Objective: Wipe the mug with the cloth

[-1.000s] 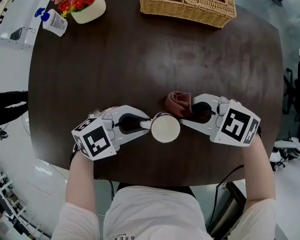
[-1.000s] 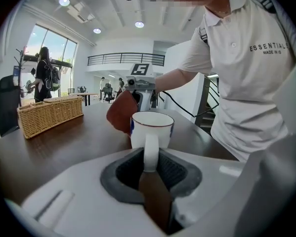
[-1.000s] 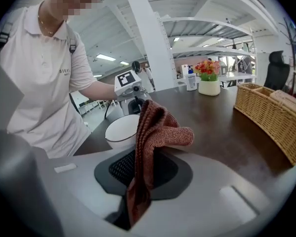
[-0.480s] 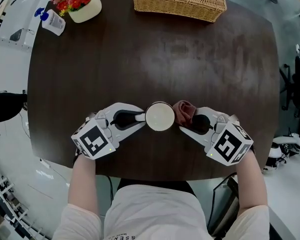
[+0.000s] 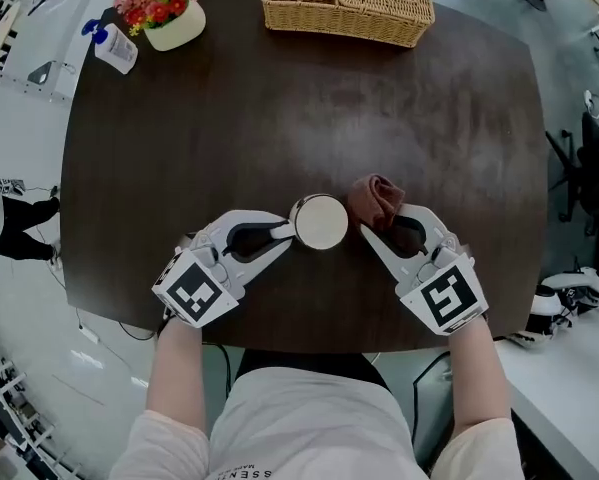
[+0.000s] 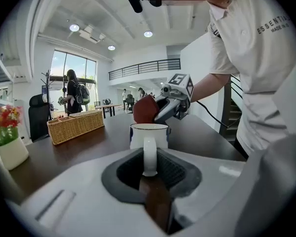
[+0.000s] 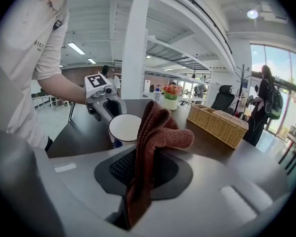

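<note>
The white mug [image 5: 320, 222] stands upright at the near middle of the dark tabletop [image 5: 279, 118], and its inside shows plain white with nothing in it. At the far edge sits a wicker basket [image 5: 344, 3] with open compartments on its left side; what they hold cannot be made out. A white pot [image 5: 174, 26] of red and pink flowers stands at the far left corner, with a pump bottle [image 5: 112, 47] beside it.

Both forearms reach in from the near edge, and the two tools angle inward toward the mug. The left gripper [image 5: 284, 232] points right, its jaws closed on the mug's handle [image 6: 148, 154]. The right gripper [image 5: 381, 230] points up and left, its jaws clamped on a bunched reddish-brown cloth [image 5: 376, 198]. The cloth sits just beside the mug's right side; whether it touches cannot be told.
</note>
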`<state>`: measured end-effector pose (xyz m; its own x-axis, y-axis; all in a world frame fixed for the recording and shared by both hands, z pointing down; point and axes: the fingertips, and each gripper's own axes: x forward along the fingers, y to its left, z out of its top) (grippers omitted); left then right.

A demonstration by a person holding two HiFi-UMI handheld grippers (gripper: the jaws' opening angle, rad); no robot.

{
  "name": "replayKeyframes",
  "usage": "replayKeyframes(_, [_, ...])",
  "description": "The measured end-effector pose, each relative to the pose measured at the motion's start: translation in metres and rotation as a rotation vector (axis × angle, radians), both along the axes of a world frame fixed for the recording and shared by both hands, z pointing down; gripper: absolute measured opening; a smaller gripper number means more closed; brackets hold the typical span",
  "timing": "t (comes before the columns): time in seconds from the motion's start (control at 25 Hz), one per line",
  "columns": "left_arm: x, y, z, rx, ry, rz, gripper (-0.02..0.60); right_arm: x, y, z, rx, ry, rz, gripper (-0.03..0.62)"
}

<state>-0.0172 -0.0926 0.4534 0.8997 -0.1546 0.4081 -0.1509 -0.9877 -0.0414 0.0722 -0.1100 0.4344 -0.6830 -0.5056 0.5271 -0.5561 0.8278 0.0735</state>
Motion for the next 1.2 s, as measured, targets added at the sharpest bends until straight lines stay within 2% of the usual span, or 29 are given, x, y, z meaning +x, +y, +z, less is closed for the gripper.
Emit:
replayKeyframes(0.08, [0.003,0.002,-0.012,0.021,0.02,-0.01,0.074,0.005,0.004,-0.005,-0.001,-0.017,0.043,0.081])
replayKeyframes(0.32, [0.011,0.008,-0.079,0.094,0.146,-0.03,0.071,0.019,0.012,-0.017,-0.05,-0.098,0.179,0.081])
replayKeyframes(0.36, [0.011,0.009,-0.091,0.087,0.175,-0.041,0.071,0.021,0.014,-0.016,-0.059,-0.111,0.187,0.081])
replayKeyframes(0.48, [0.011,0.007,-0.119,-0.025,0.255,-0.122,0.071,0.018,0.02,-0.015,-0.092,-0.133,0.189,0.081])
replayKeyframes(0.64, [0.02,0.007,-0.151,0.011,0.322,-0.076,0.071,0.005,0.02,-0.015,-0.114,-0.152,0.173,0.081])
replayKeyframes(0.76, [0.027,0.007,-0.167,0.023,0.383,-0.05,0.071,-0.006,0.014,-0.029,-0.082,-0.193,0.165,0.081])
replayKeyframes(0.92, [0.03,0.005,-0.166,0.029,0.376,-0.046,0.071,-0.017,0.007,-0.056,-0.042,-0.276,0.166,0.081])
replayKeyframes(1.2, [0.035,0.008,-0.166,0.01,0.4,-0.048,0.071,-0.017,0.017,-0.064,-0.03,-0.288,0.146,0.083])
